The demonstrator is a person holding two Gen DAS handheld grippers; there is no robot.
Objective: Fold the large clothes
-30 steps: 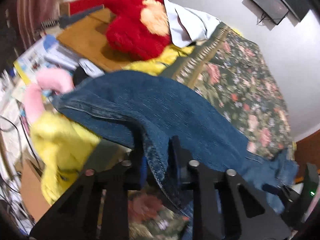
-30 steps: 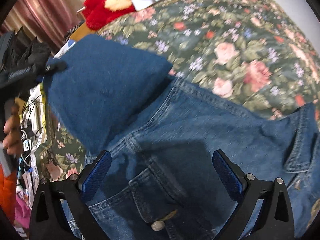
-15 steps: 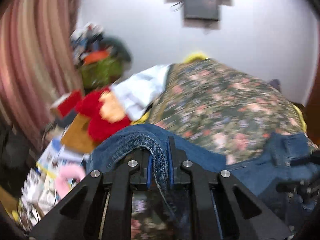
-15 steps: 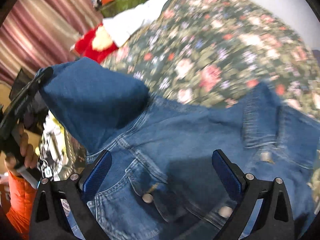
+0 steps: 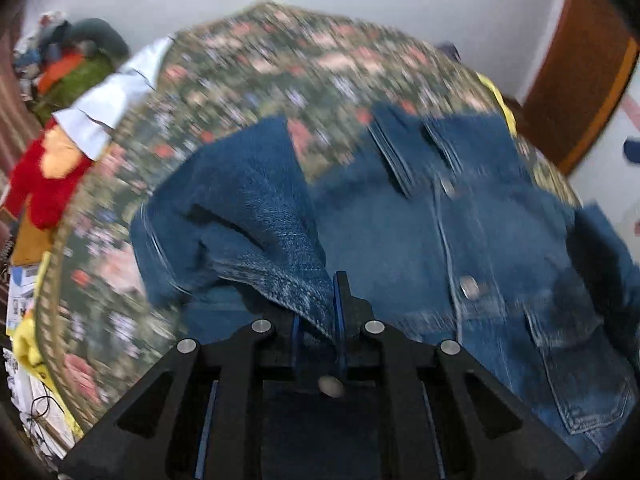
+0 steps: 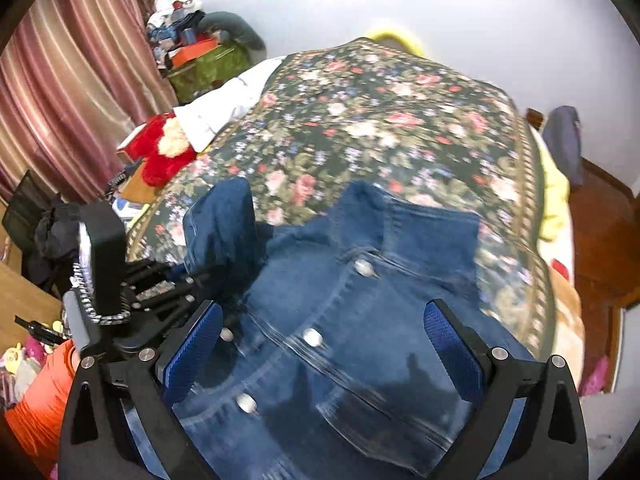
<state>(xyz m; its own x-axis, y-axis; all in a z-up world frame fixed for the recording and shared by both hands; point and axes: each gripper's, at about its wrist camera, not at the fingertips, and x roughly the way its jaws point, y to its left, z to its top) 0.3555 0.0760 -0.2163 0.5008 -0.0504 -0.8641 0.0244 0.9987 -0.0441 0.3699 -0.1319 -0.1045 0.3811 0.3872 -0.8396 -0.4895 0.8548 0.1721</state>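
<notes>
Bedroom clutter frames the work: striped curtains [image 6: 60, 92] on the far left, then a red plush toy [image 6: 160, 152] and a white cloth [image 6: 224, 108] at the bed's left edge. Next comes the flowered bedspread [image 6: 380, 120], which serves as the folding surface, broad and flat enough for a big garment.

On its near part lies the denim jacket [image 6: 360, 320], front up, buttons showing and collar toward the far wall. Its left sleeve [image 5: 256, 216] is raised off the spread because the left gripper [image 5: 320, 320] is clamped tight on the cuff hem; holding the sleeve by its end probably lets the whole length be swung across the chest in one pass.

Further right, the right gripper [image 6: 324, 352] hovers over the button front with its blue pads [image 6: 452, 344] spread wide and nothing between them, likely ready to press or steady the body. Beyond the bed's right edge, brown floor [image 6: 600, 216] shows.
</notes>
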